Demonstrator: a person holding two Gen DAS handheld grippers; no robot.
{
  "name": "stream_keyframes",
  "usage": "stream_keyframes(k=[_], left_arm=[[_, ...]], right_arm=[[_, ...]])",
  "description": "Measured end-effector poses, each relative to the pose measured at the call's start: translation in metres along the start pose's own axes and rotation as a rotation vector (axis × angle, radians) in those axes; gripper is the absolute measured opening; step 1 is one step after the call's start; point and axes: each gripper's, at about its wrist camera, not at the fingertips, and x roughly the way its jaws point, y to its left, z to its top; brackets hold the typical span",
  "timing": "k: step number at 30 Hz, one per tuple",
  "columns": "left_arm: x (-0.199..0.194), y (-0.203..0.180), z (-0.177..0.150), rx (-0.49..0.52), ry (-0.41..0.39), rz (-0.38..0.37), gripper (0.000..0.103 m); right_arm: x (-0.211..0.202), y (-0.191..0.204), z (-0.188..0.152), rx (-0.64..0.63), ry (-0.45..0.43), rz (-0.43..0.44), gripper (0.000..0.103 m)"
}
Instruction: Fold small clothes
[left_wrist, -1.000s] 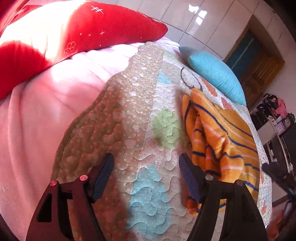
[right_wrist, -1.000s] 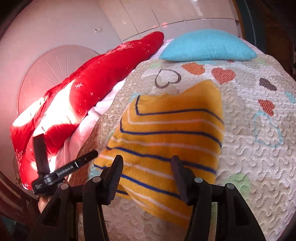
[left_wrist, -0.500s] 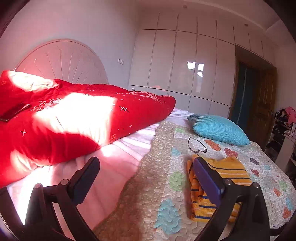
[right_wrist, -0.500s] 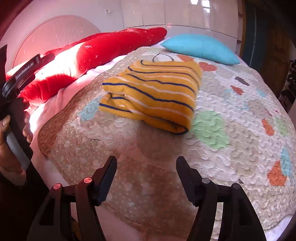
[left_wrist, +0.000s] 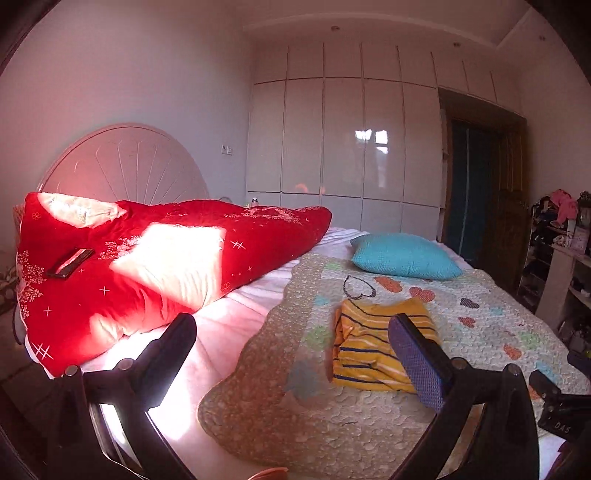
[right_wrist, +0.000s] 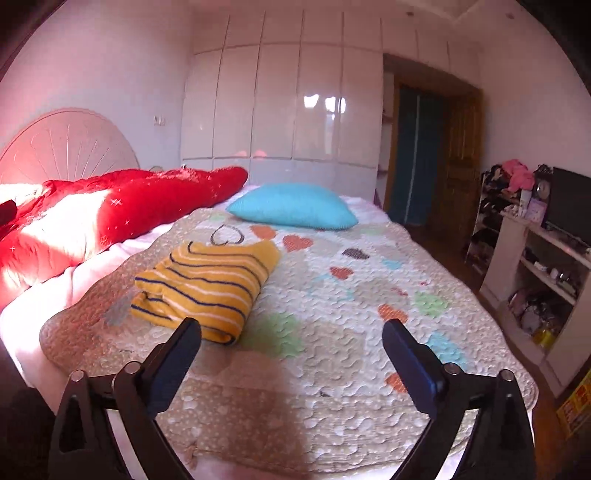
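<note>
A yellow garment with navy and white stripes (left_wrist: 369, 349) lies folded into a thick rectangle on the patterned quilt (left_wrist: 295, 417); it also shows in the right wrist view (right_wrist: 210, 286). My left gripper (left_wrist: 295, 354) is open and empty, held back from the bed, its right finger overlapping the garment in view. My right gripper (right_wrist: 291, 354) is open and empty, above the quilt's near edge (right_wrist: 332, 406), apart from the garment. Part of the right gripper shows at the left wrist view's right edge (left_wrist: 561, 398).
A red duvet (left_wrist: 147, 266) with a dark phone (left_wrist: 70, 263) on it lies at the left by the headboard. A turquoise pillow (right_wrist: 291, 205) lies beyond the garment. Shelves with clutter (right_wrist: 535, 258) stand at the right. White wardrobes (right_wrist: 288, 103) line the far wall.
Both grippers have pulled back and risen away from the garment, and their jaws have opened wider. The folded garment stays on the quilt.
</note>
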Motion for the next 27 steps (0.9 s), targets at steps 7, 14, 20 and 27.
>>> stream_keyframes(k=[7, 14, 20, 27], left_arm=[[0.01, -0.024, -0.021, -0.017, 0.21, -0.043, 0.103], [0.029, -0.046, -0.069, 0.066, 0.435, 0.033, 0.103], [0.032, -0.057, -0.098, 0.107, 0.525, 0.017, 0.103], [0.034, -0.061, -0.107, 0.107, 0.569, -0.005, 0.103]], right_arm=[[0.016, -0.005, -0.027, 0.062, 0.173, 0.115, 0.103], [0.028, -0.014, -0.049, 0.183, 0.305, 0.144, 0.103], [0.036, -0.014, -0.061, 0.185, 0.361, 0.103, 0.103], [0.04, -0.007, -0.066, 0.17, 0.388, 0.115, 0.103]])
